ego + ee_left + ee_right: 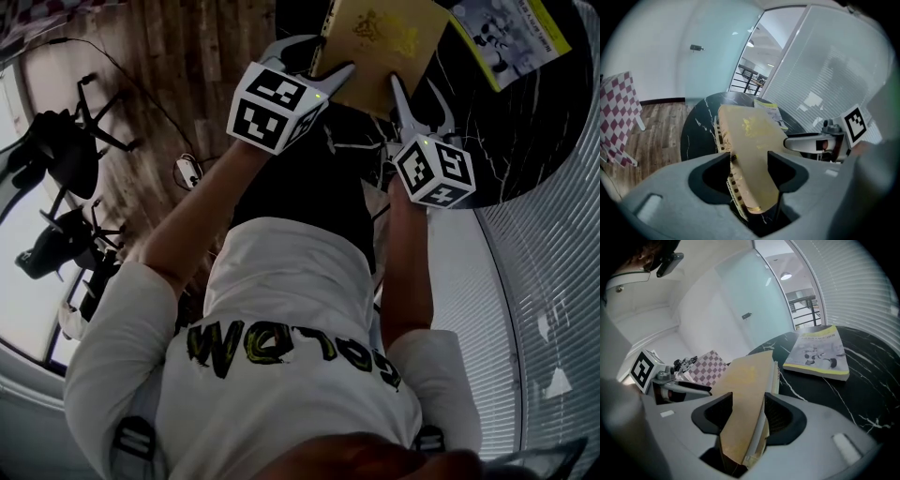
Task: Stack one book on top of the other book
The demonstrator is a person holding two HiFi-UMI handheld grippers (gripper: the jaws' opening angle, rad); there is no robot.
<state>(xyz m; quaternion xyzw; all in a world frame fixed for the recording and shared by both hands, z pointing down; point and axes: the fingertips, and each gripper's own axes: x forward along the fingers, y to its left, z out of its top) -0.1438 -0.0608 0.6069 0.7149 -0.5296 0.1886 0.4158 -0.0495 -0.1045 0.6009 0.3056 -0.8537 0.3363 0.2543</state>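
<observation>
A tan book with a gold print on its cover point(384, 42) is held by its near end above the round black marble table point(525, 122). My left gripper point(317, 62) is shut on the near left corner of this tan book point(750, 136), at the spine side. My right gripper point(418, 103) is shut on the near right corner of the same book point(745, 380), at the page side. In each gripper view the book stands on edge between the pads. A second book, grey-white with a yellow edge point(511, 37) point(820, 352), lies flat on the table beyond and to the right.
The table's near edge point(375, 202) runs just below the grippers. Dark office chairs point(56, 159) stand on the wooden floor at the left. A checked red-and-white panel point(618, 117) stands beyond the table. A glass wall with blinds point(553, 281) curves along the right.
</observation>
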